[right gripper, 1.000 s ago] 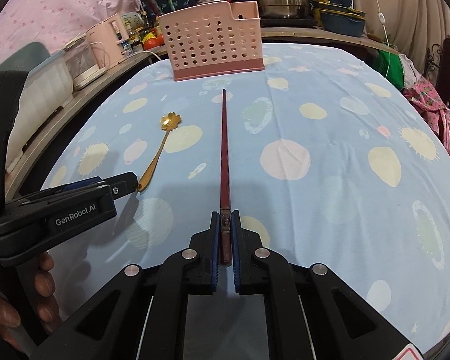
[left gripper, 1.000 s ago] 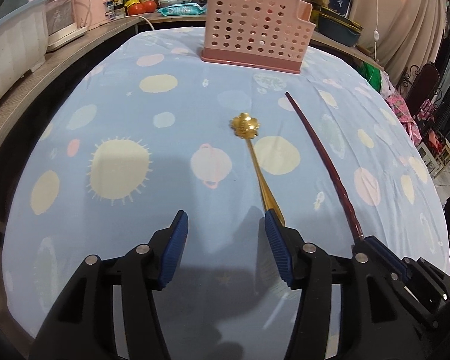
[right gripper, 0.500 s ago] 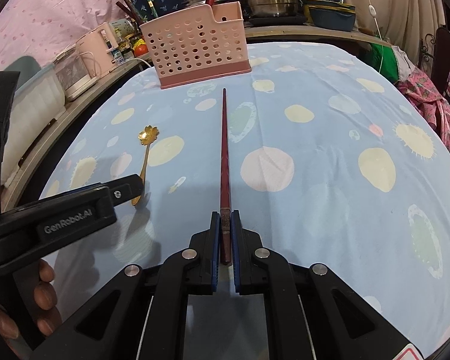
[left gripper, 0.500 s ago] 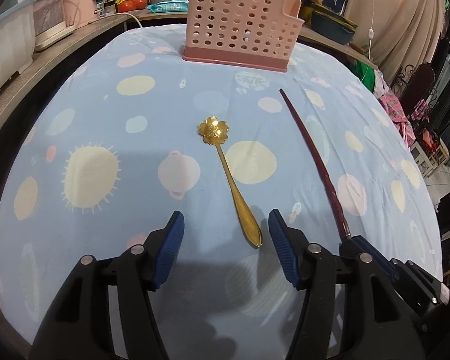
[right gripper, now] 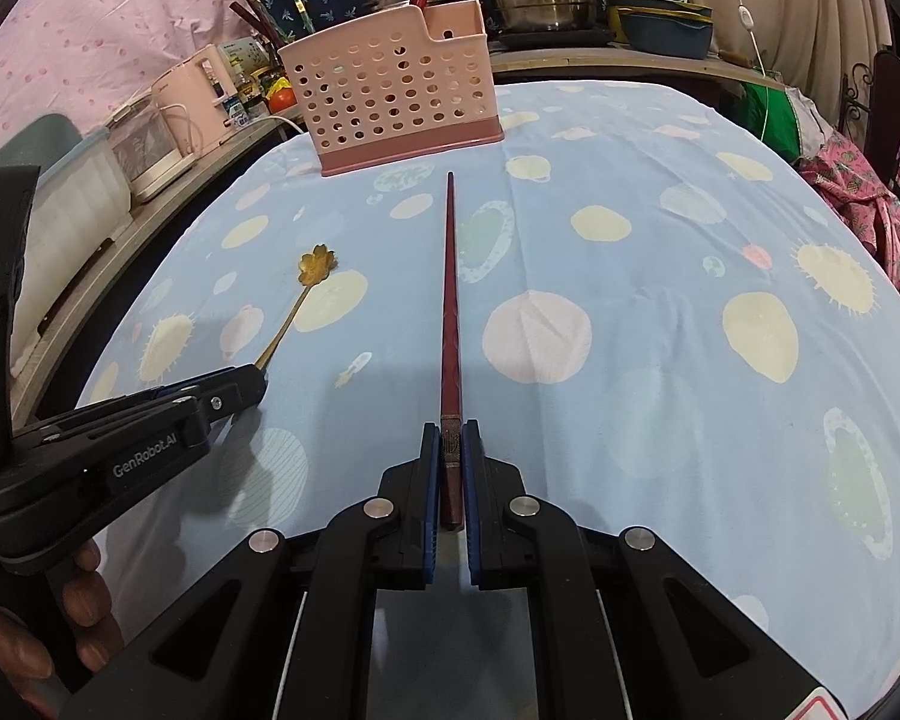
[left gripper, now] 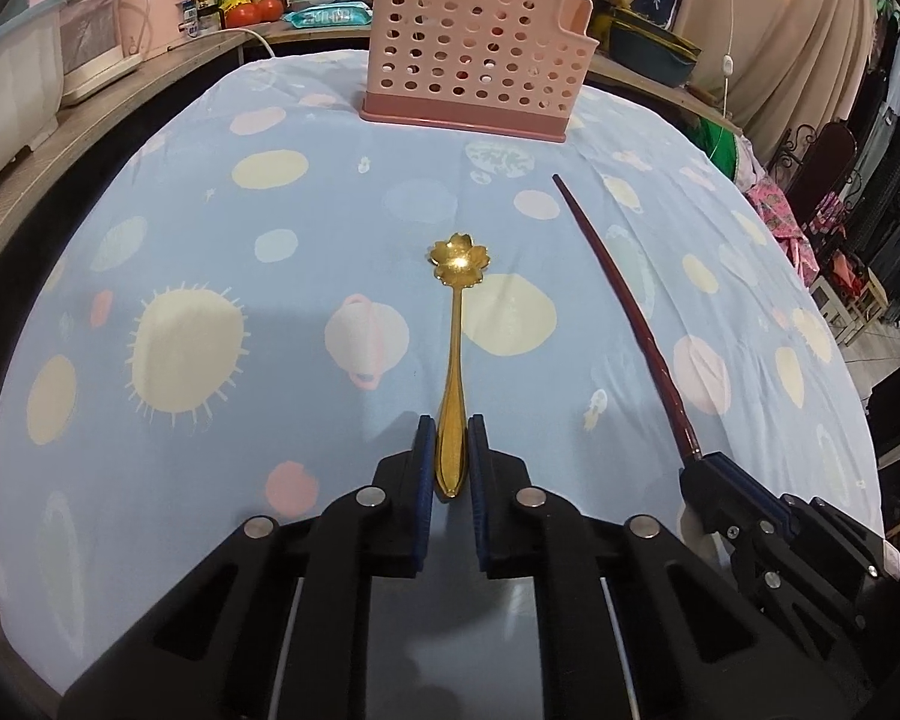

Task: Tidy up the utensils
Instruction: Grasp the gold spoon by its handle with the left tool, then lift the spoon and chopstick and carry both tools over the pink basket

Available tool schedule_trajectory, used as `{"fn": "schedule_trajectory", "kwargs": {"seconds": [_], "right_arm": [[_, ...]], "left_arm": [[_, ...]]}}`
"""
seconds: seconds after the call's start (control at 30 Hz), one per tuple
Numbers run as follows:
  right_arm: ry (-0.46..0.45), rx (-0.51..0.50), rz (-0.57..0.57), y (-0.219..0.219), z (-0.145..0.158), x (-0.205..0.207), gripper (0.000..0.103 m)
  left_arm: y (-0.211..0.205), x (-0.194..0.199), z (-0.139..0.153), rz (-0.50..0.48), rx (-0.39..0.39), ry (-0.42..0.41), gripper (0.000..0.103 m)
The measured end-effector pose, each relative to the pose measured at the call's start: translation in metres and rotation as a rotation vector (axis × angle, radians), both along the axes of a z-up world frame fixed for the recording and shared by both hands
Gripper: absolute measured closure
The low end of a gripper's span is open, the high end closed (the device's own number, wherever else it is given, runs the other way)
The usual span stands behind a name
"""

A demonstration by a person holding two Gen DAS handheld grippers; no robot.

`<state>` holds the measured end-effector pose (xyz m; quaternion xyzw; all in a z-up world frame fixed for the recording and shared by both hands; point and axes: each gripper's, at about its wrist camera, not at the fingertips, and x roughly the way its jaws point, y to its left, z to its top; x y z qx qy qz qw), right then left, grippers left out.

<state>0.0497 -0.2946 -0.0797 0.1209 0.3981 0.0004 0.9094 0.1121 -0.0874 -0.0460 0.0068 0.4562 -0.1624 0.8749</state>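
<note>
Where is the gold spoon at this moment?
In the left wrist view the gold spoon lies centre, handle clamped in the left gripper, left of the red chopstick.

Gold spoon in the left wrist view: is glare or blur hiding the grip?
Left wrist view: one small glint on the gold spoon bowl, handle sharp inside the left gripper. Right wrist view: chopstick crisp in the right gripper; fisheye bends the tablecloth edges.

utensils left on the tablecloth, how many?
2. The gold spoon lies left, its handle in the left tool; the dark red chopstick lies right, its end in the right tool. The pink caddy may hide more.
</note>
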Motion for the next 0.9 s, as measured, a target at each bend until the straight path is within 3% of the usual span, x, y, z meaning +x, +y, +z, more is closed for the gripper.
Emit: {"fn": "schedule_trajectory", "kwargs": {"seconds": [0.4,0.9], "right_arm": [[-0.054,0.007,0.0,0.001,0.023,-0.011,0.096],[-0.216,0.062,-0.021,-0.017,0.095,-0.015,0.096]], "left_arm": [[0.017,-0.012,0.035,0.024,-0.038,-0.074,0.093],[0.031,0.0,0.084,0.046,-0.063,-0.176,0.094]]}}
